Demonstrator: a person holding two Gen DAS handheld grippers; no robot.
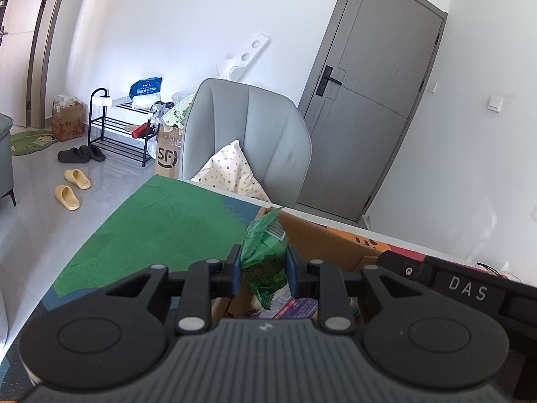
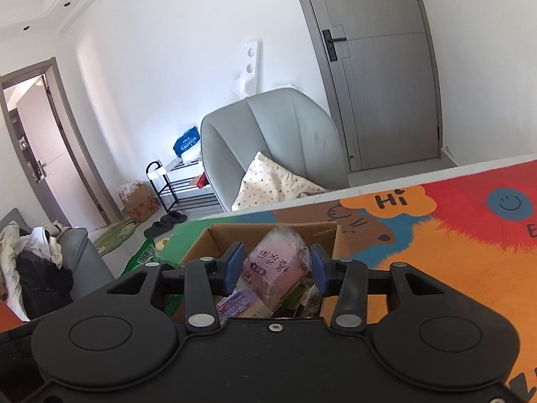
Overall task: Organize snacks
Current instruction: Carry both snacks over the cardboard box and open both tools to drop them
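Holding two packets over the box: packing step, midway by my reading.

Left hand-held gripper (image 1: 264, 273): jaws pinched tight on a green packet (image 1: 266, 252), which stands upright between the blue pads, its barcode at the top. It hangs over the near-left corner of the cardboard box (image 1: 322, 238).

Right hand-held gripper (image 2: 276, 265): a pink packet (image 2: 277, 262) sits tilted between the pads. The left pad touches it; contact at the right pad is unclear, so I cannot tell whether the grip holds or is loosening. The packet is directly above the open box (image 2: 330, 235), which already holds several packets, one purple (image 2: 235, 302).

Next move, as a judgement: let the pink packet fall in first, clear that hand-held gripper, then bring the green packet further in toward 2 o'clock before letting go. Risk: the green one is near the rim and could land outside on the mat (image 1: 161, 215).

Writing, near to far: "DAS" on the other tool's body at 3 o'clock in the left view; Chinese characters on the pink packet, not legible to me; "Hi" on the tabletop mat at 1 o'clock in the right view; "SF" on a floor carton (image 1: 166, 158) at 11 o'clock.
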